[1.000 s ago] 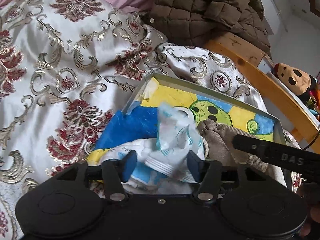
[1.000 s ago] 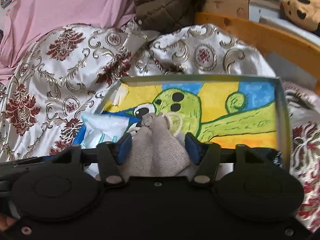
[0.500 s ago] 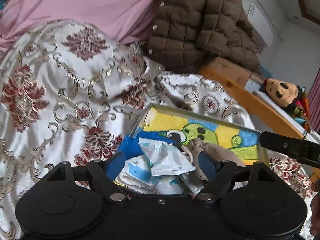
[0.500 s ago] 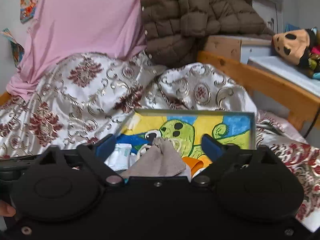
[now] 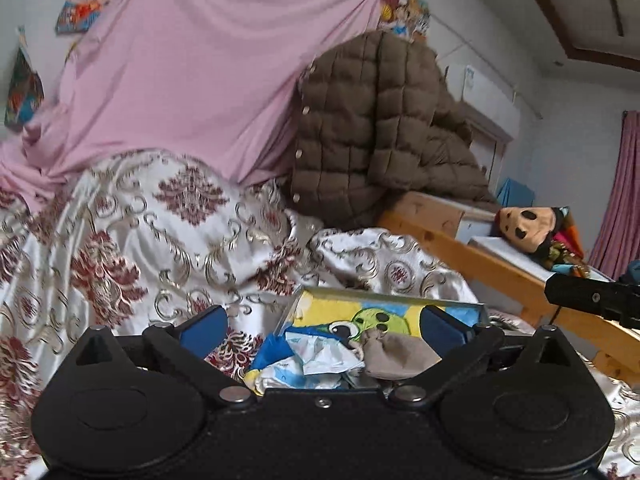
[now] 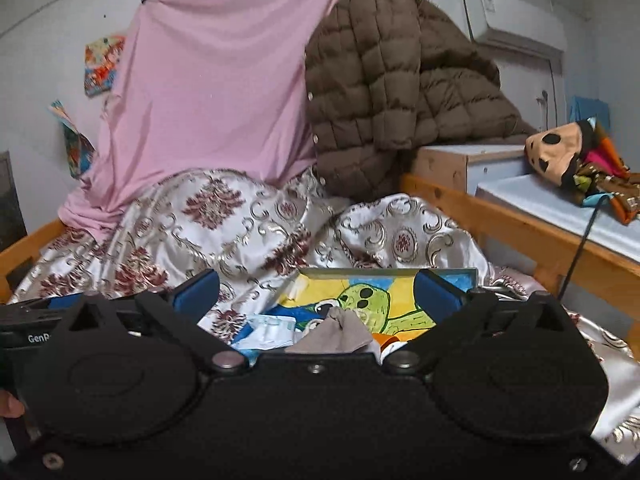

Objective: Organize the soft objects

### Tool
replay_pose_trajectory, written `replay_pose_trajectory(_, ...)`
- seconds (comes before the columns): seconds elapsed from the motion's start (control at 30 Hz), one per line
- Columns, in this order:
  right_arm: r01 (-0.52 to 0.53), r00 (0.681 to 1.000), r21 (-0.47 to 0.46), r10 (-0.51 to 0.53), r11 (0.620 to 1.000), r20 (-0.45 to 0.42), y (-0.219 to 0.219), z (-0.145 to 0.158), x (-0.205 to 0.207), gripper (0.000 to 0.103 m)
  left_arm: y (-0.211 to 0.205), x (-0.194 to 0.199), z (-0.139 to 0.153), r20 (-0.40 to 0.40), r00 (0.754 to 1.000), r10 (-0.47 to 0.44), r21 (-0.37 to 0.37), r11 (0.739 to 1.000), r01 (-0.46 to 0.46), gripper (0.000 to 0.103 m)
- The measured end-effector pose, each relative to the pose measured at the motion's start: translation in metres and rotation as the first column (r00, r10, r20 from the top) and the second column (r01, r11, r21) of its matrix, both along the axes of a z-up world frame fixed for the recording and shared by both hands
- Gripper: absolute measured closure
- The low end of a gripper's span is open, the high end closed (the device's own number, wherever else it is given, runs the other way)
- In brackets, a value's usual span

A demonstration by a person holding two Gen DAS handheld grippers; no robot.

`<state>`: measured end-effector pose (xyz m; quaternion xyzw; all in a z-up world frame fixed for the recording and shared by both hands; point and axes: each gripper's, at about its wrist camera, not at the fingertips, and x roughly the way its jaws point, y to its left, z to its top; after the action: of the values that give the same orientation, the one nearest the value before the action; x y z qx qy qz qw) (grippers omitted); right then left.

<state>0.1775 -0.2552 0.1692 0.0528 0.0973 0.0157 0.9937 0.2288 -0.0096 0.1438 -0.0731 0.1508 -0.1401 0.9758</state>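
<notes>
A shallow tray (image 5: 384,295) with a yellow, green and blue cartoon picture lies on the bed. In it lie a grey cloth drawstring pouch (image 5: 394,354) and crumpled white-and-blue soft packets (image 5: 316,360). The tray (image 6: 384,272), pouch (image 6: 340,334) and packets (image 6: 266,332) also show in the right wrist view. My left gripper (image 5: 322,326) is open and empty, raised above and behind the tray. My right gripper (image 6: 316,292) is open and empty, likewise back from the tray.
A patterned white, gold and red bedspread (image 5: 168,232) covers the bed. A pink sheet (image 5: 200,92) and a brown quilted jacket (image 5: 380,132) hang behind. A wooden bed rail (image 6: 520,232) runs at the right, with a plush toy (image 6: 580,156) on a white surface.
Both grippers have opened wide, let go of the packet and the pouch, and pulled up and back from the tray. The pouch and packets now lie in the tray.
</notes>
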Motion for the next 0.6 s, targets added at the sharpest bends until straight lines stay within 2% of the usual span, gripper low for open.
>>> replay_pose_trajectory(0.17,0.004,0.999,0.026,-0.005,1.000,0.048,-0.004,0.005,-0.046,0.001,0.001,-0.043,0.012,0.066,0.998,0.002,0.000,1.000,-0.002,0.001)
replay_pose_trajectory(0.33,0.048,0.996,0.014,-0.049,0.999,0.079,-0.005,-0.006,-0.094,0.001,-0.002,-0.088,0.012,0.100,0.995,0.000,0.015,1.000,-0.002,0.001)
replay_pose_trajectory(0.6,0.073,0.994,-0.015,-0.071,0.997,0.086,-0.004,-0.031,-0.158,0.001,0.000,-0.147,-0.005,0.094,0.996,-0.007,0.037,0.999,0.004,0.001)
